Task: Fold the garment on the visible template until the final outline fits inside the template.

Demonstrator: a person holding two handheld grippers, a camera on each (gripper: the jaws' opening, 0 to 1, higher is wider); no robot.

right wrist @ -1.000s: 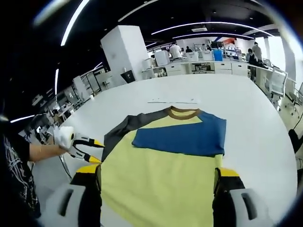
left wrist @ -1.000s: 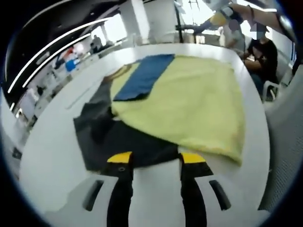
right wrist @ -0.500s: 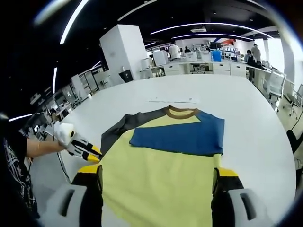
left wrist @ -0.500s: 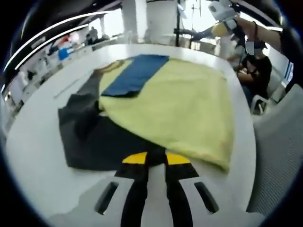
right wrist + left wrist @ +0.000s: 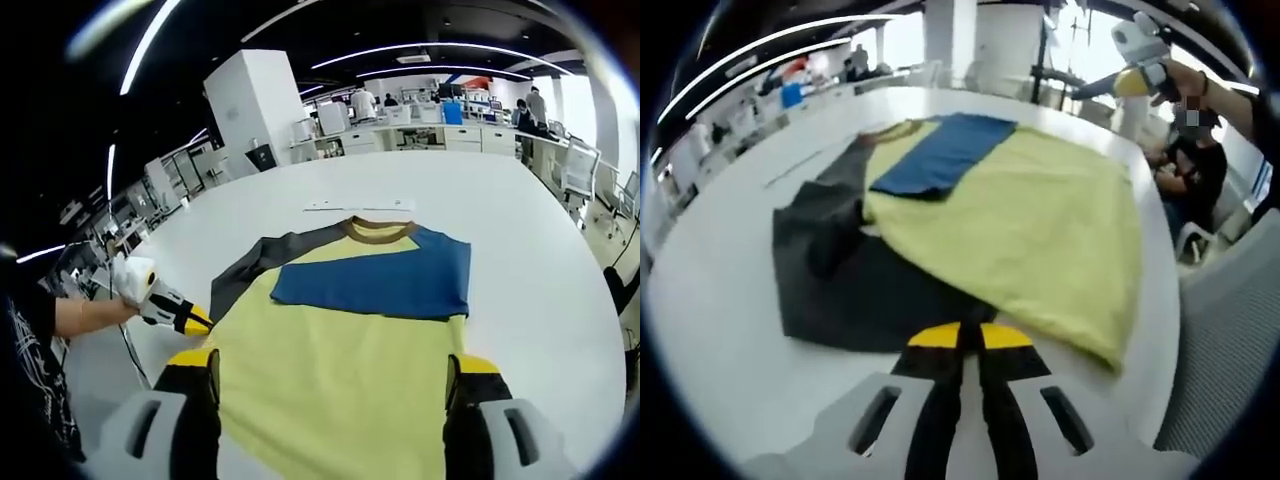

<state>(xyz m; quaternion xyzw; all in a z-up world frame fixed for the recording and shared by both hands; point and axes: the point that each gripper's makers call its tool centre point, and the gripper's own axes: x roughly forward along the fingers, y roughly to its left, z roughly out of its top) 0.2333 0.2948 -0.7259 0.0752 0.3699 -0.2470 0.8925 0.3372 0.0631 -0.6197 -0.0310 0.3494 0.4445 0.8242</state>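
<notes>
A yellow shirt (image 5: 340, 350) with a brown collar (image 5: 378, 232) lies flat on the white table (image 5: 540, 290). Its blue sleeve (image 5: 380, 280) is folded across the chest. The dark grey sleeve (image 5: 840, 280) spreads out to the side. My left gripper (image 5: 962, 335) is shut, its yellow tips pinching the near edge of that grey sleeve; it also shows as the left gripper (image 5: 195, 322) in a hand at the shirt's left side. My right gripper (image 5: 330, 365) stands open, its jaws wide apart on either side of the yellow hem. The right gripper (image 5: 1135, 75) appears raised beyond the far hem.
A thin white strip (image 5: 360, 205) lies on the table past the collar. A person (image 5: 1195, 160) sits by the table's edge beside a grey mesh chair (image 5: 1240, 300). Office desks and a white pillar (image 5: 260, 110) stand behind.
The left gripper's jaws went from open to shut at the grey sleeve's edge. The right gripper has hardly moved and stays open.
</notes>
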